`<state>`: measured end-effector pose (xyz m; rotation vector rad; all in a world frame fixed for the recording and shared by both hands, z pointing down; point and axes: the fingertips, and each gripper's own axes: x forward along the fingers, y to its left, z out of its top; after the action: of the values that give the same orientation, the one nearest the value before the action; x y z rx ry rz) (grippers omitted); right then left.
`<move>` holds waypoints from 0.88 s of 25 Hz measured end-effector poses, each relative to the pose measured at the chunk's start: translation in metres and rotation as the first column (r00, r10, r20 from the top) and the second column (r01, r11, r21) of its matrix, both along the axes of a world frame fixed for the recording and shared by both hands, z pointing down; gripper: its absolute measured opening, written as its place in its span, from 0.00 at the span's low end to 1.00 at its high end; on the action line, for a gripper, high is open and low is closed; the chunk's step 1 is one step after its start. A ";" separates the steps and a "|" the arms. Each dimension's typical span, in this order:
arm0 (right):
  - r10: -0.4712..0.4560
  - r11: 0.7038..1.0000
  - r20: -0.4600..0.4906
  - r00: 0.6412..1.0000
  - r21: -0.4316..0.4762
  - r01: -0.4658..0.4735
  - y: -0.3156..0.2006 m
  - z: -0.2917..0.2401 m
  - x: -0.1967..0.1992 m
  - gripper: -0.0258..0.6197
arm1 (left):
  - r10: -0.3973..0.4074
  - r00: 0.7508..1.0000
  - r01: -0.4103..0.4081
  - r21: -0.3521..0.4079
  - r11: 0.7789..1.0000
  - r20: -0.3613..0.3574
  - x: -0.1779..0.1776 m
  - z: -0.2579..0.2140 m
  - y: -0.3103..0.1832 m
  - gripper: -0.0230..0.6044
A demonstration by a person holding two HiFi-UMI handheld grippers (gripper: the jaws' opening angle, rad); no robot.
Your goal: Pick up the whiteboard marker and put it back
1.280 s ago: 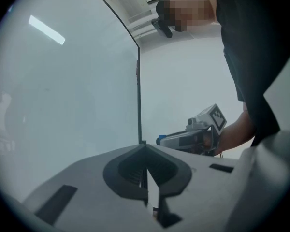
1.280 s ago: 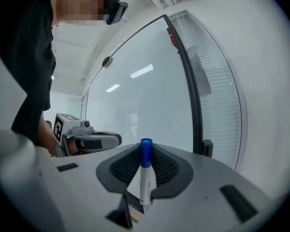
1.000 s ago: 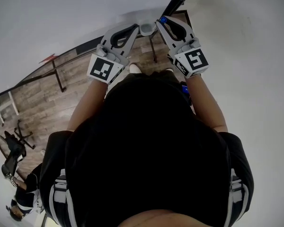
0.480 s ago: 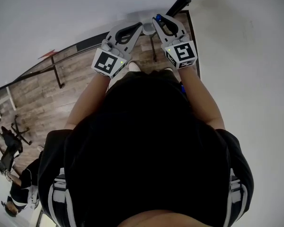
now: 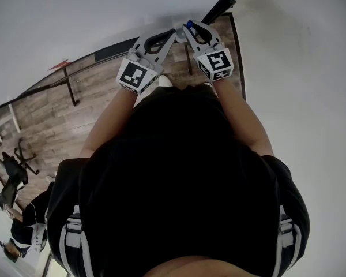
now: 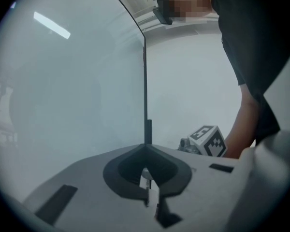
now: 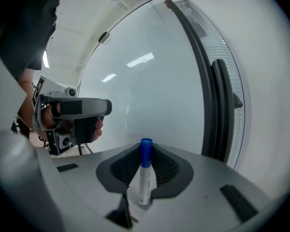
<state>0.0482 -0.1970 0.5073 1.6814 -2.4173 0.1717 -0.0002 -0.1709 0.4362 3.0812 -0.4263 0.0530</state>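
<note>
The whiteboard marker, white with a blue cap, stands upright between the pads of my right gripper, which is shut on it. In the head view the blue cap shows at the tip of that gripper, close to the whiteboard. My left gripper hovers just to its left, fingertips together and holding nothing. In the left gripper view its jaws meet at the tip and face the whiteboard. A small grey fitting shows between the two tips in the head view.
A black frame post runs up the board's right edge, with white wall beyond it. Wooden floor lies below the board. A seated person and a black chair are at the far lower left. My own dark shirt fills the lower head view.
Both grippers have sunk along the whiteboard, the right one further, and now sit closer together. The marker has stayed in the right jaws throughout.
</note>
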 end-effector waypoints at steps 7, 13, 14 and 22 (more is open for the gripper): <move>0.012 0.999 0.003 1.000 -0.040 -0.012 -0.001 0.022 0.002 0.14 | 0.001 1.000 -0.001 -0.010 1.000 0.015 -0.002 0.006 0.000 0.04; 0.002 0.997 -0.017 1.000 -0.075 -0.003 0.002 0.041 0.000 0.14 | 0.002 1.000 -0.001 -0.008 1.000 0.022 -0.004 0.006 0.000 0.04; -0.002 0.997 -0.023 1.000 -0.081 0.000 0.002 0.045 -0.001 0.14 | 0.001 1.000 0.000 -0.010 1.000 0.024 -0.005 0.008 -0.001 0.04; -0.029 0.993 -0.050 0.998 -0.114 0.024 0.008 0.057 -0.008 0.14 | 0.003 1.000 -0.003 -0.007 1.000 0.027 -0.003 0.005 0.001 0.04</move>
<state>0.0406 -0.1890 0.5640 1.5849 -2.3444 0.2527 -0.0033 -0.1699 0.4408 3.0780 -0.4215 0.0961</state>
